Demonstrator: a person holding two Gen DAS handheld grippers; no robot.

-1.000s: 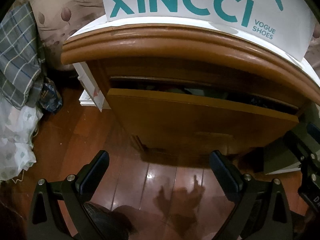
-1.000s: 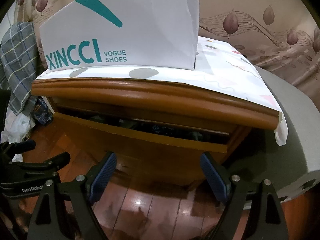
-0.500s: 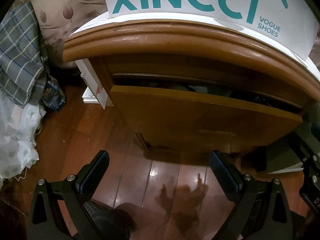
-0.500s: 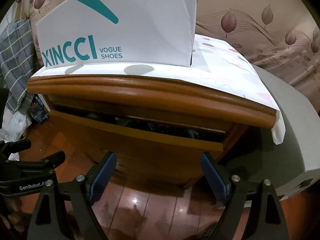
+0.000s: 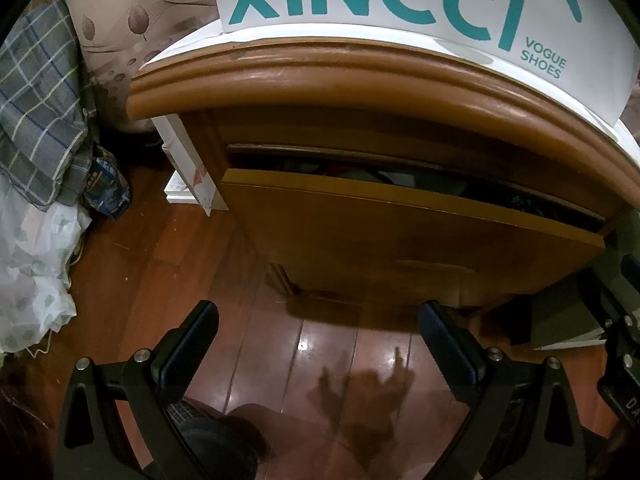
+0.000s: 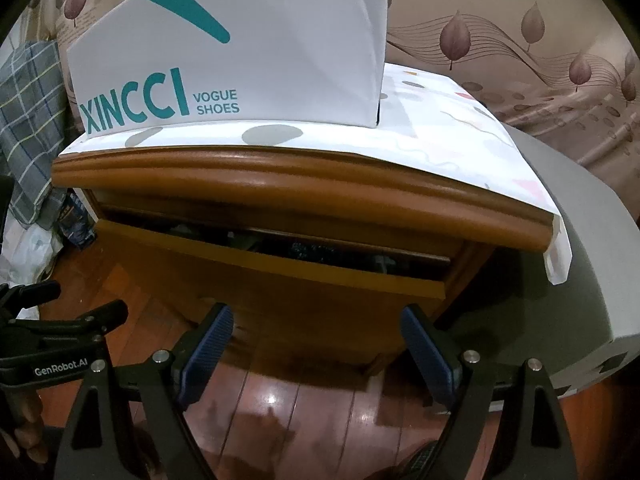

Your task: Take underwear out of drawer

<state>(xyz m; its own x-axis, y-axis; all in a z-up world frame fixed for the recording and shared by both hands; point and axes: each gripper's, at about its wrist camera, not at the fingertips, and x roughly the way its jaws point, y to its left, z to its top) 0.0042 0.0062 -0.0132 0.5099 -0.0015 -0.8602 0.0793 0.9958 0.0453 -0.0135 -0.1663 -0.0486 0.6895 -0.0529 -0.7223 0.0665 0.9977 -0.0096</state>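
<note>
One wooden nightstand (image 6: 280, 184), rounded glossy edge. One drawer (image 5: 400, 232), slightly ajar; dark crumpled underwear (image 6: 316, 250) inside. One white cardboard shoebox (image 6: 248, 60) on top. Two grippers, left gripper (image 5: 318, 344) and right gripper (image 6: 316, 344), jaws spread, empty, above polished plank floor (image 5: 256, 320).

A wooden nightstand (image 6: 280, 184) fills the frame's centre, topped by a patterned white cover (image 6: 440, 128). A white XINCCI shoe box (image 6: 240, 48) stands on it, upper left. Its drawer (image 6: 280, 280) is slightly open above the glossy wooden floor (image 6: 304, 400).
</note>
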